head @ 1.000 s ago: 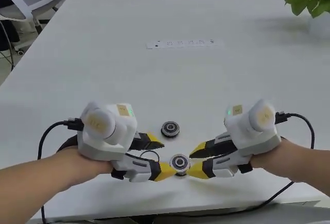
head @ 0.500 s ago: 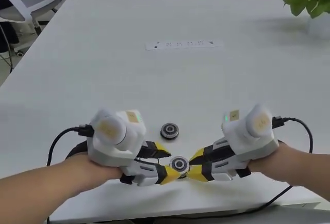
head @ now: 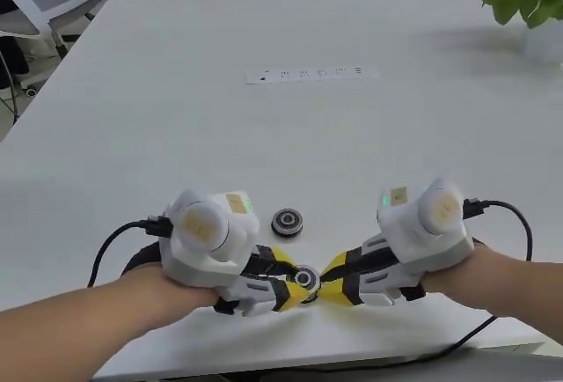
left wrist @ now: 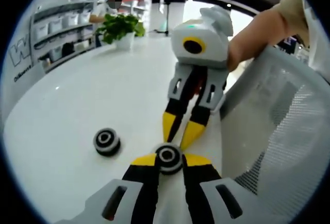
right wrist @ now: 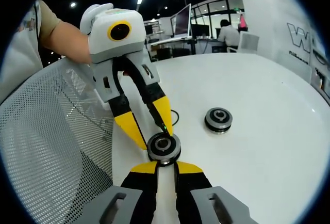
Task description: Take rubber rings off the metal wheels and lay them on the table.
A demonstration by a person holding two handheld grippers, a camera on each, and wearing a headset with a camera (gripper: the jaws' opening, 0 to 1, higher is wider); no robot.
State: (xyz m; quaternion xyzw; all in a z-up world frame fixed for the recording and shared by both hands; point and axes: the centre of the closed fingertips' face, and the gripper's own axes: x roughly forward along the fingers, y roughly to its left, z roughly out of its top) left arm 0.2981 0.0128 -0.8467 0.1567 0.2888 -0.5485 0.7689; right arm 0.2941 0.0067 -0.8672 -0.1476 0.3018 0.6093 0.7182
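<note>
Jaws, left gripper [left wrist: 171,160]: closed to the width of the near wheel, one yellow tip on each side of it, apparently clamping it.

Jaws, right gripper [right wrist: 167,168]: drawn almost together, tips at the rim of the same wheel from the opposite side. Whether they pinch anything cannot be told.

Item 1, near wheel [head: 305,278]: small round silver metal wheel carrying a black rubber ring [right wrist: 164,159] round its rim. It lies flat on the white counter [head: 264,135] near the front edge, between the two grippers.

Item 2, second wheel [head: 287,221]: same pattern, ring on, flat on the counter just beyond item 1 and apart from both grippers.

Handling, judged:
- The wheel is probably stiff, dense for its size and smooth, so it may slip or turn under hard tips. It is best held across opposite sides of the rim.
- The ring is likely soft, stretchy and thin. It should be pinched at the outer edge and peeled over the rim while the other gripper steadies the wheel.

Change against the head view one second ago:
- The left jaws then stood wide, one tip splayed toward the second wheel. They have since closed in.
- Both grippers have drawn nearer each other.
- The second wheel is unmoved relative to item 1.
</note>
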